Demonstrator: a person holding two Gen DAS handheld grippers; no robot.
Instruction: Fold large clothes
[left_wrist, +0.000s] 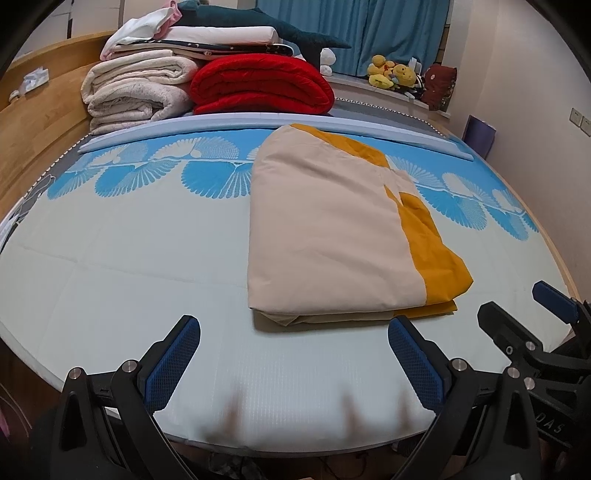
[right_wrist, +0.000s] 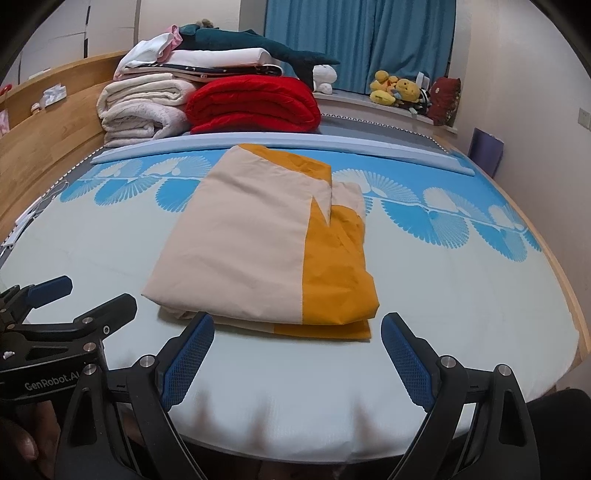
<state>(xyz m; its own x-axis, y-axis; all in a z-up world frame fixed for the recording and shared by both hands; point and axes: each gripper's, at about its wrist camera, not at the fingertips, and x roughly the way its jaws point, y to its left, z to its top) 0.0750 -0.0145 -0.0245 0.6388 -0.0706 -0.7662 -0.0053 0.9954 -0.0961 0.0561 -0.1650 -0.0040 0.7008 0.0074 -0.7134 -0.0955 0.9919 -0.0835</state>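
A large cream and mustard-yellow cloth (left_wrist: 325, 229) lies folded into a thick rectangle on the bed (left_wrist: 129, 258); the right wrist view shows the cloth (right_wrist: 251, 251) just ahead. My left gripper (left_wrist: 293, 332) is open, hovering above the bed's near edge, short of the cloth's front fold, with nothing between its blue pads. My right gripper (right_wrist: 297, 330) is open too, its fingertips close to the cloth's near edge and apart from it. The right gripper (left_wrist: 524, 310) shows at the right of the left wrist view, and the left gripper (right_wrist: 88, 295) shows at the left of the right wrist view.
Folded white blankets (left_wrist: 136, 92) and a red blanket (left_wrist: 262, 85) are stacked at the head of the bed, with a plush shark (left_wrist: 258, 18) on top. A wooden headboard (left_wrist: 40, 122) runs along the left. Soft toys (left_wrist: 391, 75) sit on the sill by blue curtains (left_wrist: 369, 29). A wall (left_wrist: 535, 110) is on the right.
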